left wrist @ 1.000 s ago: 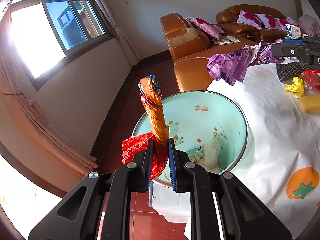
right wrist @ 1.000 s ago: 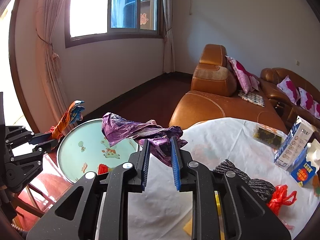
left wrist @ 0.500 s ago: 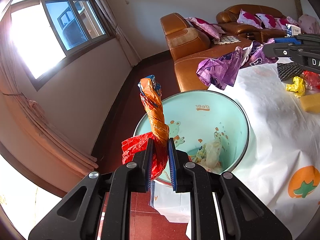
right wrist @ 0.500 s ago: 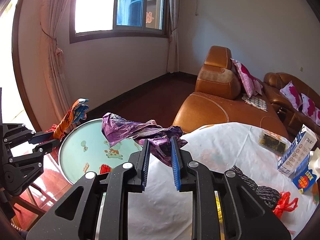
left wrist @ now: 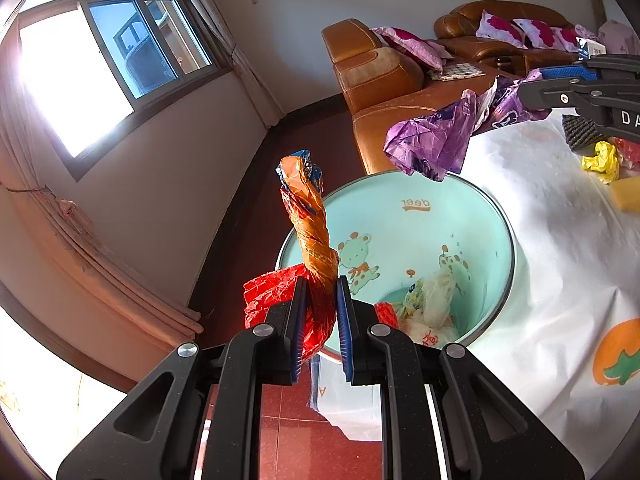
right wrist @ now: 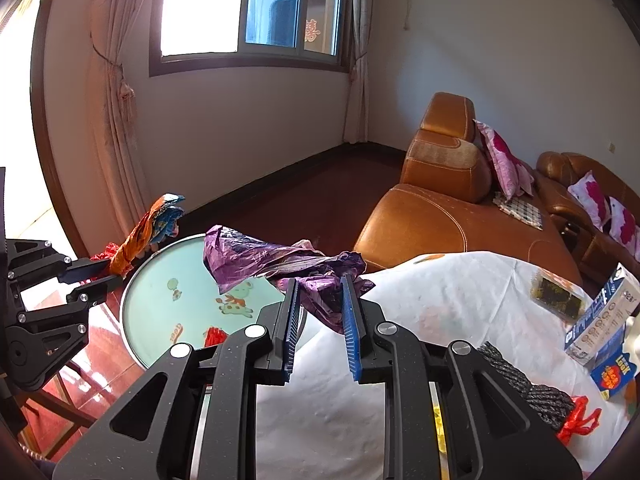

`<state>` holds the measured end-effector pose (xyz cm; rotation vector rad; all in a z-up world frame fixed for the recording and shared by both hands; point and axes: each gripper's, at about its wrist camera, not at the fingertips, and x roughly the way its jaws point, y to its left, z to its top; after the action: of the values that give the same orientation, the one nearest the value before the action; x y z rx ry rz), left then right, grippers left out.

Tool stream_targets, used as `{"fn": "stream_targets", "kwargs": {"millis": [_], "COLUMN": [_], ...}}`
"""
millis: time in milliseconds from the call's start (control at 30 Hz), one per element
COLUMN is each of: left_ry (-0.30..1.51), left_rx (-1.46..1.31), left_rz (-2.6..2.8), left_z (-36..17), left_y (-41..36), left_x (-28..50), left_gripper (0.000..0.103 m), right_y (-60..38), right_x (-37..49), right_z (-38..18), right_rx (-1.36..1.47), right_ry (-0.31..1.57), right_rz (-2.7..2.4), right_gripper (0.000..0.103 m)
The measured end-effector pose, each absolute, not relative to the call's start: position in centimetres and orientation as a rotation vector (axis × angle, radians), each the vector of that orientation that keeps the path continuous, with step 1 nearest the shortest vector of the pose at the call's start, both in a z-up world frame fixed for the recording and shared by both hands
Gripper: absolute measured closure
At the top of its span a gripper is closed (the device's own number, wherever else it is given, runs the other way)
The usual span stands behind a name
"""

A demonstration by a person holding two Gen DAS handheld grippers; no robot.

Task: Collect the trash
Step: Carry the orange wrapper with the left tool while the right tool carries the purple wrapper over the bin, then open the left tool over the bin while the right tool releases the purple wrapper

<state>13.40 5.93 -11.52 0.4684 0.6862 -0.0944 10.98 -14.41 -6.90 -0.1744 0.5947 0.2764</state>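
I see the mint-green bin point(left wrist: 472, 236) standing just off the table edge, cartoon animals printed on its inner wall; at its bottom lie crumpled pale wrappers point(left wrist: 430, 304) and a scrap of red point(right wrist: 214, 336); my left gripper point(left wrist: 320, 300) is clamped on a twisted orange wrapper point(left wrist: 310, 232) with red plastic bunched at the pads, held over the bin's near rim; my right gripper point(right wrist: 320, 300) is pinched on a crumpled purple bag point(right wrist: 256, 256), which hangs above the bin's far rim; the table wears a white cloth point(left wrist: 560, 280) with orange fruit prints, carrying a yellow wad point(left wrist: 600, 160), a dark knitted piece point(right wrist: 520, 380) and cartons point(right wrist: 604, 320); beyond stand a tan leather sofa point(right wrist: 432, 216), pink cushions, a curtained window point(right wrist: 256, 8) and dark red floor.
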Motion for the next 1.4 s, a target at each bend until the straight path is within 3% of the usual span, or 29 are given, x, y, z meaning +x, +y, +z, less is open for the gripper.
{"fn": "stream_targets", "kwargs": {"millis": [1400], "left_ry": [0.688], "left_rx": [0.463], "left_rz": [-0.084], "left_z": [-11.9], "left_y": [6.2], "left_x": [14.0], "left_gripper": [0.085], "right_y": [-12.3], "right_x": [11.4], "right_z": [-7.7], "right_rx": [-0.2], "right_ry": [0.618], "right_rz": [0.33], "right_gripper": [0.081]}}
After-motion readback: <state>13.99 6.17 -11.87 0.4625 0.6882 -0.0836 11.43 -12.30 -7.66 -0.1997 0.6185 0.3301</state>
